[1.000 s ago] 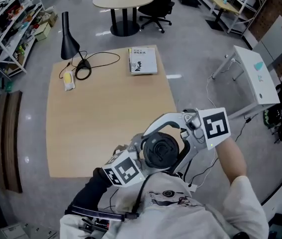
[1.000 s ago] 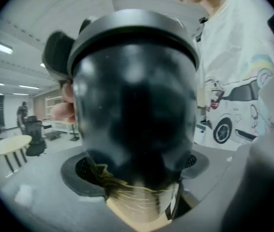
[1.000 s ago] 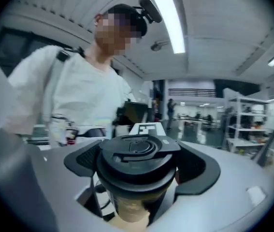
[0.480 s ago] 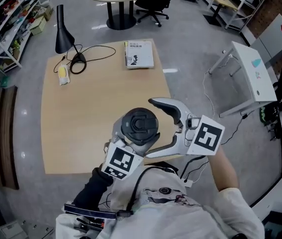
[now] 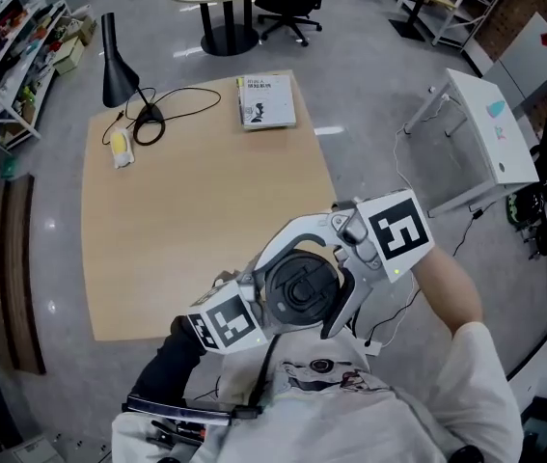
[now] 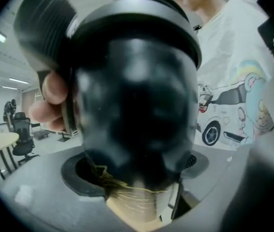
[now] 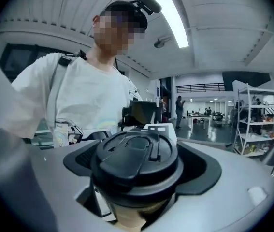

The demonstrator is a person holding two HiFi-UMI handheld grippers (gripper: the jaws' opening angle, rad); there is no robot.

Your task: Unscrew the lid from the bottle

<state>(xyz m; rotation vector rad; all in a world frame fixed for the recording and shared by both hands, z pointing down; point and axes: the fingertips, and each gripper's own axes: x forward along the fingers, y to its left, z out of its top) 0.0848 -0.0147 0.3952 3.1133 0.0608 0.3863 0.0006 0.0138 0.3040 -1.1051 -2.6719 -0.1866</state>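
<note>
We find the task not yet completed: the black round plastic lid with a flip tab sits on the dark round-bodied bottle, with no gap visible between them. How far the thread has been loosened cannot be told. We judge that unscrewing and lifting off remain. The left gripper is clamped on the bottle's body, which fills the space between its jaws and carries the weight. The right gripper comes from the opposite side. Its jaws are closing round the lid, which lies between them, and its curved fingers appear to bear on the rim. The bottle is thus held in the air close before the person's chest, lid upward, between both tongs. It rests on nothing. Beyond lies the light wooden table, which carries only a book and a black desk lamp at its far end.
</note>
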